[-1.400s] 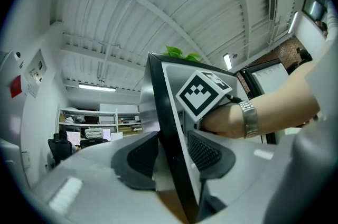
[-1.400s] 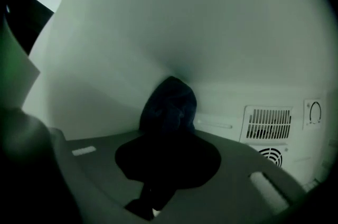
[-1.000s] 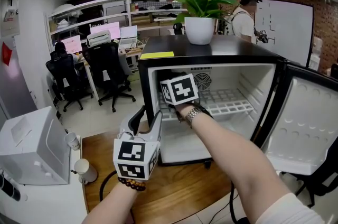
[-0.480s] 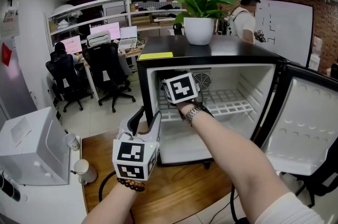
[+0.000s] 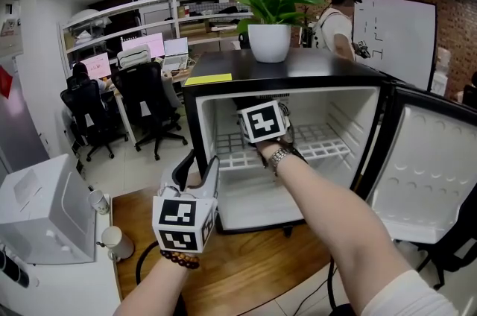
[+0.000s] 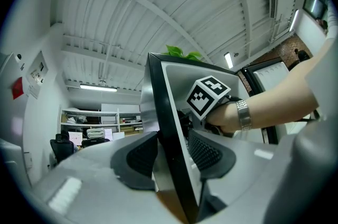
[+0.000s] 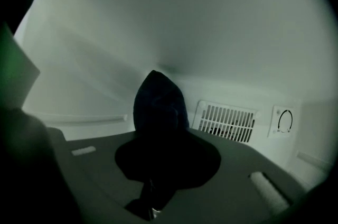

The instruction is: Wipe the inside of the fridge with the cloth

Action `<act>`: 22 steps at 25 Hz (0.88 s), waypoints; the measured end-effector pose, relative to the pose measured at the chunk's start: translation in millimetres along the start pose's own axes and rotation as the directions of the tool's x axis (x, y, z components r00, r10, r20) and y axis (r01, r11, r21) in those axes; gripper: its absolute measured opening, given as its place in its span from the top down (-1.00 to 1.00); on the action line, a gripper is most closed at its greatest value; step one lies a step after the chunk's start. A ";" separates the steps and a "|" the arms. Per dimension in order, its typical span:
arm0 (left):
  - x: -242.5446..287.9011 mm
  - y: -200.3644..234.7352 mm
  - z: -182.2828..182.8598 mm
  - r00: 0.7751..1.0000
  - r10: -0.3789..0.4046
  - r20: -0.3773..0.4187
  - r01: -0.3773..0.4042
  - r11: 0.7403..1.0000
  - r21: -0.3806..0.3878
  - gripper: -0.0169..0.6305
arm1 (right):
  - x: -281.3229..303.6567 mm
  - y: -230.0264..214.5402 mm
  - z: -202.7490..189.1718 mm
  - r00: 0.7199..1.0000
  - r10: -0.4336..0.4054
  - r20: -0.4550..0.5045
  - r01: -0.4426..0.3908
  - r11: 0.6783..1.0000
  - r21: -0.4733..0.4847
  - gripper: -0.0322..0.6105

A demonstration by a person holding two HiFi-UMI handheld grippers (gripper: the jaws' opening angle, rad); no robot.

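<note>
The small black fridge (image 5: 313,70) stands open on a wooden table, its white inside facing me. My right gripper (image 7: 161,138) reaches into the upper part, above the wire shelf (image 5: 324,147). It is shut on a dark cloth (image 7: 158,106), which sticks out past the jaws toward the white back wall. In the head view only its marker cube (image 5: 262,121) shows; the jaws and cloth are hidden behind it. My left gripper (image 5: 197,167) sits at the fridge's left front edge. The fridge's left wall (image 6: 171,159) is clamped between its pads.
The fridge door (image 5: 425,180) hangs open at the right. A vent grille (image 7: 227,121) and a dial (image 7: 285,121) sit on the back wall. A potted plant (image 5: 268,41) and a yellow note (image 5: 204,79) rest on top. A white box (image 5: 45,206) and cups (image 5: 112,236) stand at the left.
My right gripper has slid to the right across the fridge's upper inside with the cloth in it. The left gripper has kept its place on the left wall.
</note>
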State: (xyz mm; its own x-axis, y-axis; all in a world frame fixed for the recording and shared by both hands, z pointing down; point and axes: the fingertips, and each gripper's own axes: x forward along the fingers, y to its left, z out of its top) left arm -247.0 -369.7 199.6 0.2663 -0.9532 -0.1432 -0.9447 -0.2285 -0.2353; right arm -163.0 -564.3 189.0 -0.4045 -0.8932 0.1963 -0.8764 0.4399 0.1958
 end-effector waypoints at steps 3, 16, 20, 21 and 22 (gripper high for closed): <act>1.0 -0.6 -0.4 1.000 0.004 -0.002 -0.004 1.000 0.001 0.38 | -2.8 -7.4 0.1 1.000 -0.002 0.009 0.002 1.000 0.003 0.73; 1.0 -0.8 -2.8 1.000 0.007 -0.012 -0.007 1.000 -0.001 0.37 | -22.8 -45.1 -1.4 0.998 -0.047 0.037 0.046 0.999 0.021 0.74; 1.8 -1.0 -3.2 1.000 0.010 -0.011 -0.010 1.000 0.001 0.37 | -27.8 -55.3 -3.4 0.998 -0.037 0.056 0.035 0.998 0.046 0.74; 1.7 -0.8 -3.1 1.000 0.012 -0.010 -0.012 1.000 0.000 0.37 | -29.9 -60.9 -4.7 0.997 -0.051 0.055 0.049 0.998 0.049 0.74; 1.5 -0.5 -3.0 1.000 0.013 -0.009 -0.013 1.000 -0.001 0.37 | -32.3 -68.3 -6.9 0.996 -0.074 0.049 0.071 0.996 0.050 0.74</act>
State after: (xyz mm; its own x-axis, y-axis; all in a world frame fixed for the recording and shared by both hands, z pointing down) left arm -246.7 -371.6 202.4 0.2521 -0.9578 -0.1377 -0.9482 -0.2162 -0.2326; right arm -88.2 -564.9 175.9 -0.3510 -0.9267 0.1343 -0.9150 0.3700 0.1611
